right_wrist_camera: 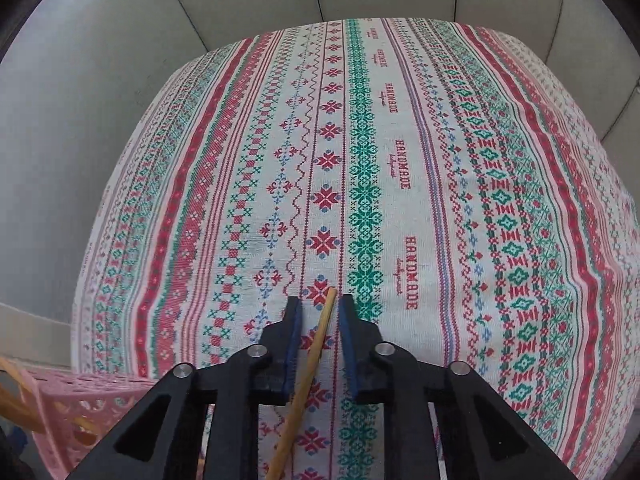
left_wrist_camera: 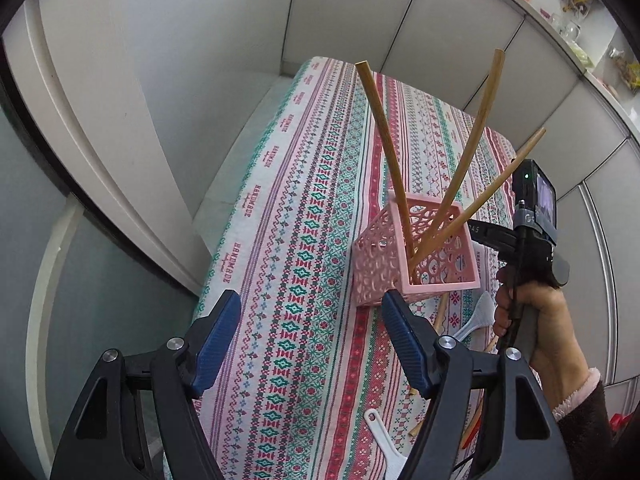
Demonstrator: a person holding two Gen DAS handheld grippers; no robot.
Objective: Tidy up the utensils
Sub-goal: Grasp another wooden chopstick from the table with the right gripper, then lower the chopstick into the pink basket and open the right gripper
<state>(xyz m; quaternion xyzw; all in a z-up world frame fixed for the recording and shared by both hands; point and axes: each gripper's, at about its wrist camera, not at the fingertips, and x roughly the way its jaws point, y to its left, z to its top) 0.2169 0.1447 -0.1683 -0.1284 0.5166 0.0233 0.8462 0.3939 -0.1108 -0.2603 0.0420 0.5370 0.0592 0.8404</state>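
Note:
A pink lattice basket (left_wrist_camera: pixel 416 256) stands on the patterned tablecloth (left_wrist_camera: pixel 304 240) with three wooden sticks (left_wrist_camera: pixel 460 176) leaning out of it. My left gripper (left_wrist_camera: pixel 312 344) is open and empty, just in front and to the left of the basket. In the right wrist view my right gripper (right_wrist_camera: pixel 320 312) is partly open, with a wooden stick (right_wrist_camera: pixel 316 356) lying on the cloth between its jaws and touching neither pad. The basket's edge (right_wrist_camera: pixel 60 412) shows at the lower left there. The right gripper's body (left_wrist_camera: pixel 532 232) and the hand holding it show right of the basket.
White plastic spoons (left_wrist_camera: pixel 476 320) (left_wrist_camera: pixel 384 440) and more wooden and orange utensils (left_wrist_camera: pixel 472 424) lie on the cloth near the basket. White cabinet panels (left_wrist_camera: pixel 200 40) stand behind the table. A cluttered shelf (left_wrist_camera: pixel 576 4) runs at the upper right.

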